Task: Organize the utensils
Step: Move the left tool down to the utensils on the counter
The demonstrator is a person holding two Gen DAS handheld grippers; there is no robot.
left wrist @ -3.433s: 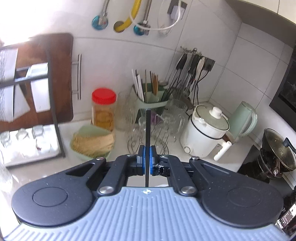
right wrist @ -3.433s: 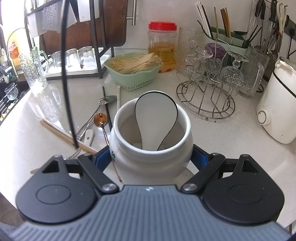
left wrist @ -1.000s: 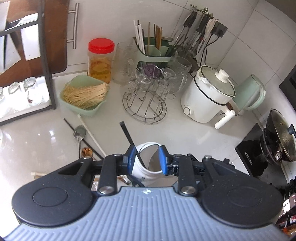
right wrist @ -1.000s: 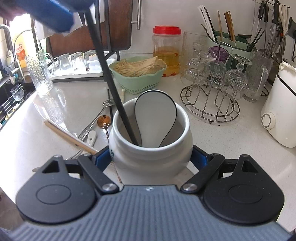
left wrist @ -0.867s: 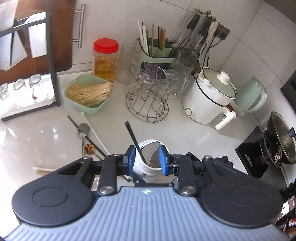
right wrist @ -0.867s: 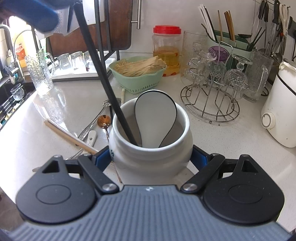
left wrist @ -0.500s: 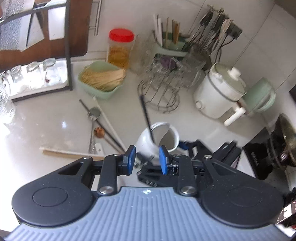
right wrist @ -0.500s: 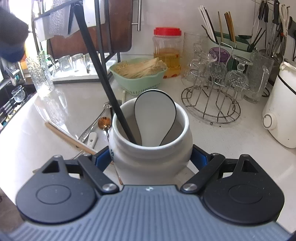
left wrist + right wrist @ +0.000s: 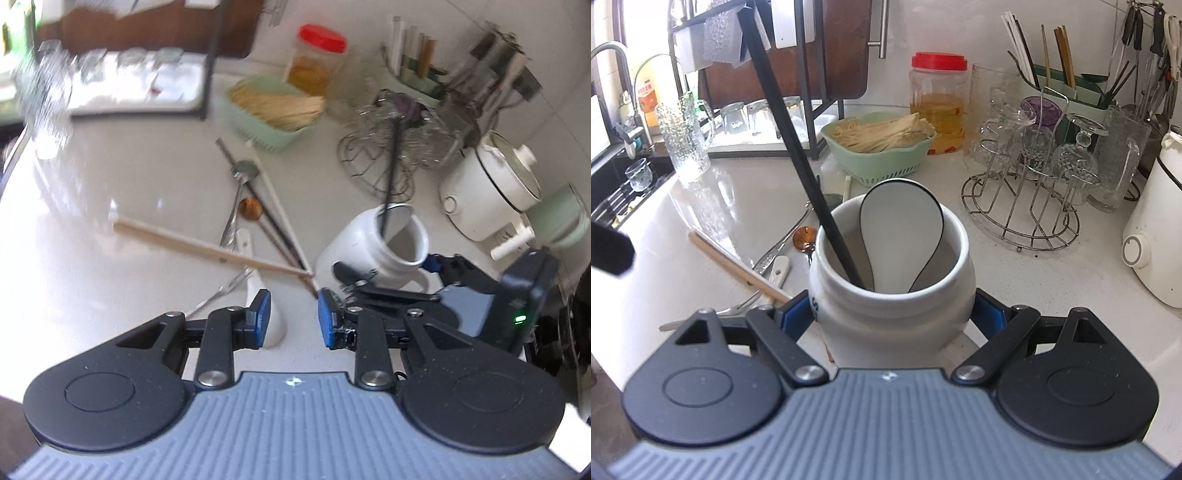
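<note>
Your right gripper (image 9: 892, 314) clamps its jaws wide on the jar (image 9: 892, 295), which holds a spoon (image 9: 901, 229) and a black chopstick (image 9: 798, 158), while your left gripper (image 9: 293, 317), jaws narrowly apart and empty, hangs over the utensils (image 9: 255, 229) on the desk (image 9: 110, 166).

red-lidded jar (image 9: 938, 99), green basket (image 9: 879, 151), glass rack (image 9: 1027, 199).

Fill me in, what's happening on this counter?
A person is sorting utensils with handheld tongs. The right tongs clamp the white jar, which already holds a white spoon and one black chopstick. The left tongs are open and empty, over the loose pile on the counter: a wooden chopstick, a metal spoon, a fork and more. Those are not yet in the jar.
</note>
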